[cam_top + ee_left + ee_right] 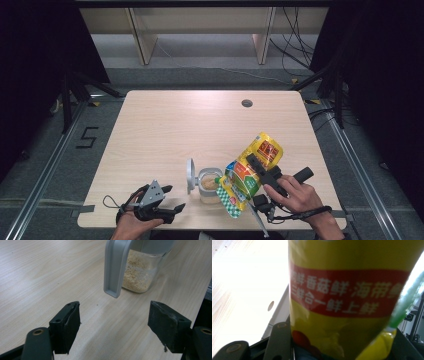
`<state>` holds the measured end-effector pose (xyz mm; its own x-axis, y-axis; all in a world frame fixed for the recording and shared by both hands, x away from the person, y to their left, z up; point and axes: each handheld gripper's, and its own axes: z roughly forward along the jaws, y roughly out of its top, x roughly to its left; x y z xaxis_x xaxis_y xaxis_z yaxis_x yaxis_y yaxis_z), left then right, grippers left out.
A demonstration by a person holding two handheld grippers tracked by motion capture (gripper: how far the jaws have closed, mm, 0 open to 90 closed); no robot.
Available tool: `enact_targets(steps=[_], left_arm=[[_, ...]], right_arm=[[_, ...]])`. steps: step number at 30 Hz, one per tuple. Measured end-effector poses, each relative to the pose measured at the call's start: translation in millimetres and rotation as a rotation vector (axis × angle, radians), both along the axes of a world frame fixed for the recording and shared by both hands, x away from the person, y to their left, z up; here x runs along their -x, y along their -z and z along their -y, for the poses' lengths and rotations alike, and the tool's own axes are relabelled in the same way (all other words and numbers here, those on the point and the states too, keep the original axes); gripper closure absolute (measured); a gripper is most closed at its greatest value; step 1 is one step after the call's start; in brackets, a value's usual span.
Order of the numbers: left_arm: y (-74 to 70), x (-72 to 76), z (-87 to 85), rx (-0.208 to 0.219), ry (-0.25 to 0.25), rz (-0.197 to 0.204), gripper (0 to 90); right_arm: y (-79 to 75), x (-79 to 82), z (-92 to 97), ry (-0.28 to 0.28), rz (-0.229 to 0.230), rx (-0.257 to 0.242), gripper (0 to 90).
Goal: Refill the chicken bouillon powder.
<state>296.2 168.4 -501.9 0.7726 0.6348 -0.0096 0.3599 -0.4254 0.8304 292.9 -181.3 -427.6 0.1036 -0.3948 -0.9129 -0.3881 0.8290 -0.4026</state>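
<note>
Your right gripper [255, 172] is pinching the yellow seasoning bag [248, 175] around its middle, tipped so the mouth hangs right over the open clear jar [210, 186], which looks set for pouring the granules in. The jar sits near the table's [170, 125] front edge, partly filled with tan crumbs, its grey flip lid [190, 175] standing up out of the way. Your left gripper [170, 197] rests just beside it, jaws spread and empty, probably parked there to steady the jar if needed.
</note>
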Motion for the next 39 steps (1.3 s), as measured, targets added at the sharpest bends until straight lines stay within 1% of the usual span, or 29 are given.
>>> enact_targets(steps=[2, 3, 5, 6, 7, 8, 9, 10, 12, 13, 14, 15, 19, 29, 34, 36, 38, 39], left_arm=[[0.0, -0.1, -0.2, -0.001, 0.003, 0.001, 25.3], [-0.2, -0.2, -0.5, -0.006, 0.002, 0.003, 25.3], [0.0, -0.2, 0.1, 0.000, 0.003, 0.001, 25.3], [0.1, -0.2, -0.1, -0.006, 0.002, 0.002, 25.3], [-0.5, -1.5, -1.1, -0.020, 0.019, 0.013, 25.3], [-0.5, -1.6, -1.2, -0.020, 0.020, 0.020, 25.3], [0.0, -0.6, -0.3, -0.004, 0.011, 0.007, 25.3], [0.1, -0.1, 0.1, 0.001, 0.002, 0.000, 25.3], [0.0, -0.4, -0.4, -0.007, 0.002, 0.003, 25.3], [0.2, 0.0, 0.1, 0.001, 0.003, 0.000, 25.3], [-0.5, -1.5, -0.9, -0.016, 0.020, 0.018, 25.3], [0.1, -0.3, -0.2, -0.005, 0.000, 0.001, 25.3], [0.0, -0.4, -0.4, -0.006, 0.002, 0.001, 25.3], [-0.3, -0.5, -0.7, -0.010, 0.001, 0.004, 25.3], [0.0, -0.2, -0.1, 0.001, 0.001, 0.000, 25.3], [-0.1, -0.4, -0.6, -0.008, 0.001, 0.003, 25.3], [0.0, -0.1, -0.3, 0.000, 0.003, 0.001, 25.3], [-0.4, -0.1, -0.4, -0.004, 0.001, 0.002, 25.3]], right_arm=[[1.1, -0.3, 0.8, 0.008, -0.006, -0.012, 53.2], [0.4, -0.1, 0.6, 0.004, -0.004, -0.008, 53.3], [0.1, -0.1, 1.1, 0.005, -0.009, -0.012, 53.2], [0.1, -0.3, 1.1, 0.007, -0.007, -0.012, 53.3], [-0.3, -0.5, 0.9, 0.008, -0.006, -0.010, 53.3], [0.0, -0.2, 1.2, 0.009, -0.008, -0.012, 53.3], [-0.2, -0.1, 1.3, 0.008, -0.008, -0.012, 53.3], [-0.1, -0.3, 1.4, 0.004, -0.004, -0.013, 53.3], [-0.4, -0.5, 0.8, 0.007, -0.003, -0.008, 53.3], [0.0, -0.2, 1.0, 0.010, -0.007, -0.010, 53.3], [0.1, 0.0, 1.0, 0.008, -0.006, -0.010, 53.3], [0.1, 0.0, 0.7, 0.007, -0.005, -0.007, 53.3], [0.3, -0.1, 0.0, 0.001, 0.002, 0.000, 53.3], [1.3, 0.4, 0.2, 0.004, -0.002, -0.002, 54.2], [1.4, 0.5, 0.4, 0.002, -0.003, -0.001, 54.7], [1.3, 0.1, 0.3, 0.003, -0.003, 0.000, 54.8], [1.5, 0.4, 0.5, 0.003, -0.003, 0.000, 54.9], [1.3, 0.2, 0.4, 0.004, -0.007, 0.000, 54.9]])
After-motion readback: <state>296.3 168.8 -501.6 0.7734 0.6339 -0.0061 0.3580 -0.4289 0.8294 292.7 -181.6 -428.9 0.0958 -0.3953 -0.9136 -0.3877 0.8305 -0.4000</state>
